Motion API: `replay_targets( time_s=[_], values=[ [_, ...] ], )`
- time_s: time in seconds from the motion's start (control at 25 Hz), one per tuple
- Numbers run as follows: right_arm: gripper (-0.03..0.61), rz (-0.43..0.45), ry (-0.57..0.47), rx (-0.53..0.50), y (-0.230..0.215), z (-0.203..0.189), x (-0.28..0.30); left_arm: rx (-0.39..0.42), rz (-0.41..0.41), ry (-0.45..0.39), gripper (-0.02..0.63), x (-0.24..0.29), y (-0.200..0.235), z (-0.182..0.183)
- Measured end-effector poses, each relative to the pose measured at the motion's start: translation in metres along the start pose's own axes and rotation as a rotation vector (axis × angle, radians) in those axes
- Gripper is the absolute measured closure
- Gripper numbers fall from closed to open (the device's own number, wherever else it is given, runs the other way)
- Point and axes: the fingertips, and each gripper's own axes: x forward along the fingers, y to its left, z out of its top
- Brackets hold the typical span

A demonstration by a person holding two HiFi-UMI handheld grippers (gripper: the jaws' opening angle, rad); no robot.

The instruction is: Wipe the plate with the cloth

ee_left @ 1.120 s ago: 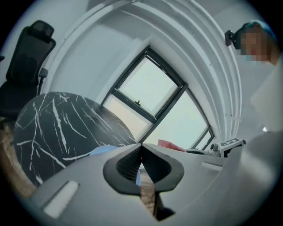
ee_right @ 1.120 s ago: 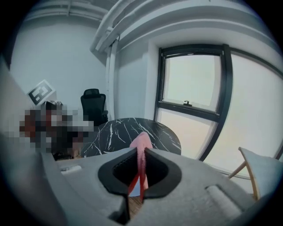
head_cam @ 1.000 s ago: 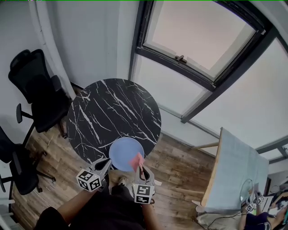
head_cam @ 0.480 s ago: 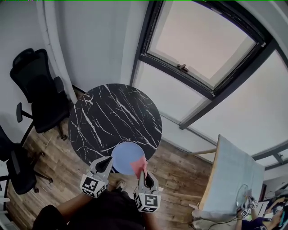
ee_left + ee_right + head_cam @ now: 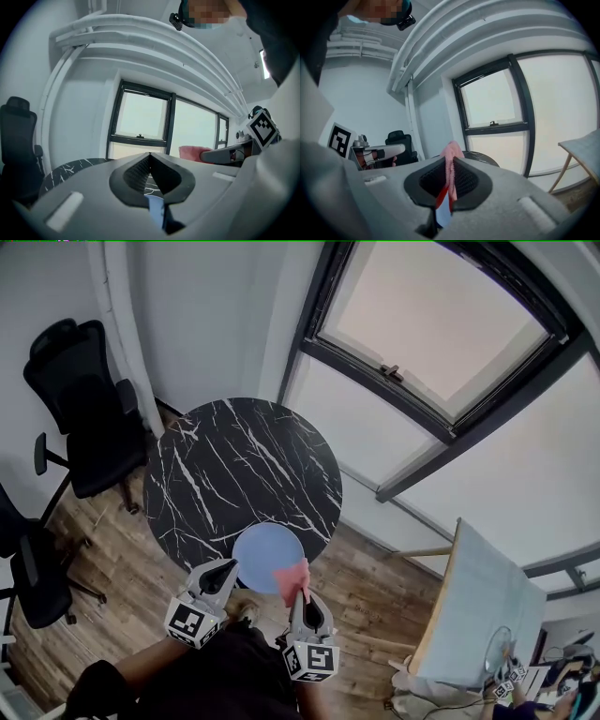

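Observation:
A round light-blue plate [image 5: 265, 554] is held up over the near edge of the black marble table [image 5: 234, 465]. My left gripper [image 5: 231, 566] is shut on the plate's left rim; in the left gripper view the blue rim [image 5: 154, 212] shows just under the closed jaws of the left gripper [image 5: 150, 157]. The right gripper [image 5: 300, 592] is shut on a pink cloth [image 5: 292, 577], which lies against the plate's right edge. In the right gripper view the cloth [image 5: 451, 157] sticks up between the jaws of the right gripper [image 5: 451, 161], with some blue plate [image 5: 443, 213] below.
Two black office chairs [image 5: 80, 409] [image 5: 26, 568] stand left of the table on the wooden floor [image 5: 366, 587]. A large window [image 5: 431, 324] lies beyond it. A grey-topped table [image 5: 483, 610] stands at the right, with a person's hands at the bottom right corner.
Both grippers have risen a little with the plate and the cloth still in them, and both have rolled slightly. The grips are unchanged.

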Motion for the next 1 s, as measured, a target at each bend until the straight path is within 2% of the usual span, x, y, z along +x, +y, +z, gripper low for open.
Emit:
replay_targets(
  time_s=[0.4,1.0],
  values=[
    [0.566,0.034,0.033,-0.073,0.0065,-0.0021,0.0014,-0.004,0.000,-0.003,0.614,-0.0033,0.0000,0.0033],
    [0.565,0.042,0.023,-0.081,0.0055,0.0032,0.0053,-0.018,0.024,-0.007,0.614,-0.0025,0.0063,0.0010]
  ],
)
